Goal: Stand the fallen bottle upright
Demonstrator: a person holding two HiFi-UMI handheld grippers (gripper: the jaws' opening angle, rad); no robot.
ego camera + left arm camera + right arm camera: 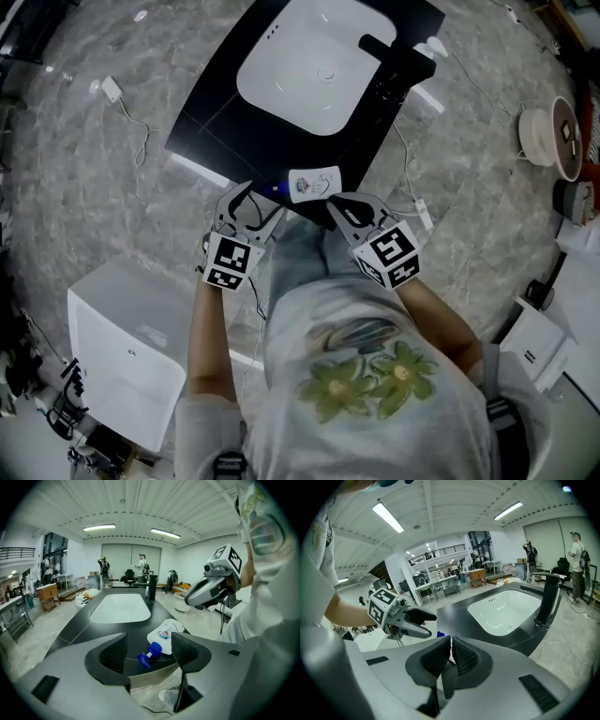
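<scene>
Bottle (165, 635) label: left gripper view, not right

The left forearm (208, 328) and right forearm (436, 302), both bare, reach forward from the body side by side. The left gripper (249, 210) tilts downward, its fingers (114, 652) spread wide apart. The right gripper (337, 201) sits just beside it (marker cube facing up toward the head), also angled down, with its fingers (436, 658) closed together.
</scene>
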